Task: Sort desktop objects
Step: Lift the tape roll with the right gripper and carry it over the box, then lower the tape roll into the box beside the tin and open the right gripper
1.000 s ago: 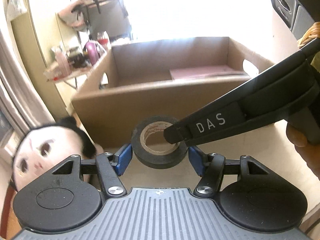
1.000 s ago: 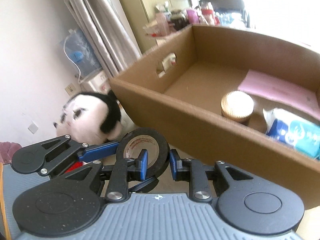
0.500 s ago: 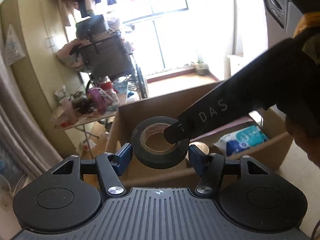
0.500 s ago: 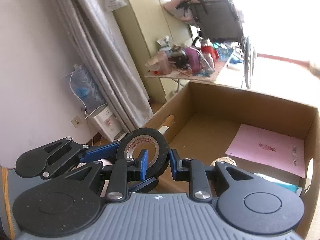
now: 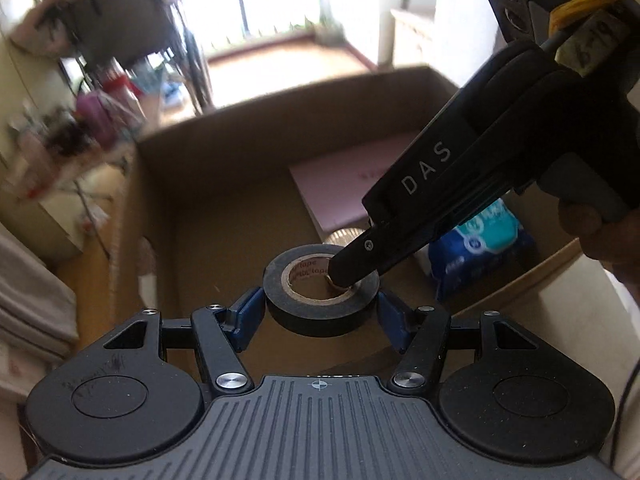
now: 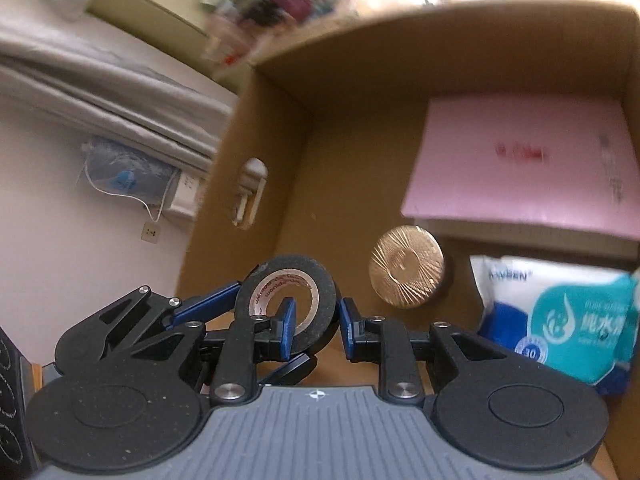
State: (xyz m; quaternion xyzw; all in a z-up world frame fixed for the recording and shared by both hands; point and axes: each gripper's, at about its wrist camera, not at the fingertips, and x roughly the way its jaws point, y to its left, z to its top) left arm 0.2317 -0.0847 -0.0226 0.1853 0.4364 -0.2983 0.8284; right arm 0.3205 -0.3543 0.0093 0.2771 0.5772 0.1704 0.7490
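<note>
- The tape roll (image 5: 320,300) hangs over the cardboard box (image 5: 208,208), above its bare floor, so it can drop in clear of the rest.
- My right gripper (image 6: 316,324) pinches the roll's wall, one finger through the hole.
- My left gripper (image 5: 320,312) is spread either side of it, seemingly just guarding.
- Below lie a pink pad (image 6: 520,168), gold lid (image 6: 406,268) and wipes pack (image 6: 560,320).

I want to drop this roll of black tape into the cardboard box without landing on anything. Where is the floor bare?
The box floor is bare along the wall with the handle cutout, left of the gold round lid and the pink booklet. The right side is crowded: booklet at the back, wipes pack in front, lid beside them.
</note>
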